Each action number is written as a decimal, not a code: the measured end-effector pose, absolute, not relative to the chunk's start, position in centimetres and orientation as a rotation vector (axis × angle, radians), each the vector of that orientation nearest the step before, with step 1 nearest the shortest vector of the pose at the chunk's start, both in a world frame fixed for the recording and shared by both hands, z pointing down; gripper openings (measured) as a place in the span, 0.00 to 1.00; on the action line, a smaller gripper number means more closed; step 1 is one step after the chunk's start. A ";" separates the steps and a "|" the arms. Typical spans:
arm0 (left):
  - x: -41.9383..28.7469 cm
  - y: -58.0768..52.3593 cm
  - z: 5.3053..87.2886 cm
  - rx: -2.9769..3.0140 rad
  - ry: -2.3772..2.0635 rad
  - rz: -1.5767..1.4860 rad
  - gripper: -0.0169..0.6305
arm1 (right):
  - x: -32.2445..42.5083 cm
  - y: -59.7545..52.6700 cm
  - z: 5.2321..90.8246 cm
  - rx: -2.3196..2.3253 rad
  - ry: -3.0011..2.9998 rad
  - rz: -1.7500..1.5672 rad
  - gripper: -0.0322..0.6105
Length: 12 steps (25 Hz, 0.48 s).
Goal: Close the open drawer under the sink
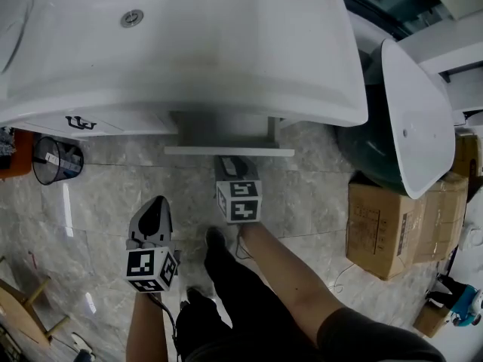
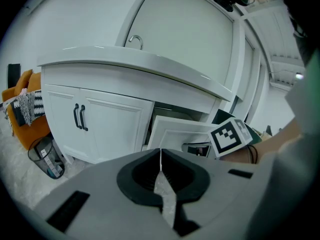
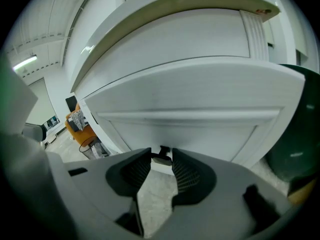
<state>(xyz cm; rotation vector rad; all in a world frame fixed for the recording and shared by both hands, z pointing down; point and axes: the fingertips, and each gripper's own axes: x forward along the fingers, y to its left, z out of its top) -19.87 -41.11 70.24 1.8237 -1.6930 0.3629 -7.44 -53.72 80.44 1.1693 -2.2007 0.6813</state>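
Left hand-held gripper (image 2: pixel 160 153) nearest, jaws pressed together, empty, above the grey marble floor (image 1: pixel 98 194). Right hand-held gripper (image 3: pixel 161 152) further ahead, jaws spread, small dark drawer handle (image 3: pixel 161 160) between the tips, pads not pressing it. White open drawer (image 1: pixel 229 151) juts out under the white ceramic sink (image 1: pixel 189 51).

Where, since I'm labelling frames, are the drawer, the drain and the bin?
drawer (image 1: pixel 229 151), head view, top edge of its front
drain (image 1: pixel 132 18), head view, its middle
bin (image 1: pixel 73 161), head view, mesh wall
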 end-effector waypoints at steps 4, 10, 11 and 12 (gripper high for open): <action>-20.3 -41.1 69.9 1.813 -1.707 0.357 0.06 | -7.8 -55.7 80.2 1.169 -2.216 0.694 0.27; -20.5 -41.7 69.9 1.809 -1.719 0.360 0.06 | -8.3 -58.9 80.0 1.182 -2.230 0.706 0.27; -20.5 -41.9 69.9 1.808 -1.721 0.356 0.06 | -8.4 -59.5 79.9 1.181 -2.233 0.707 0.27; -20.5 -42.0 69.8 1.808 -1.722 0.353 0.06 | -8.5 -60.0 79.9 1.182 -2.235 0.705 0.27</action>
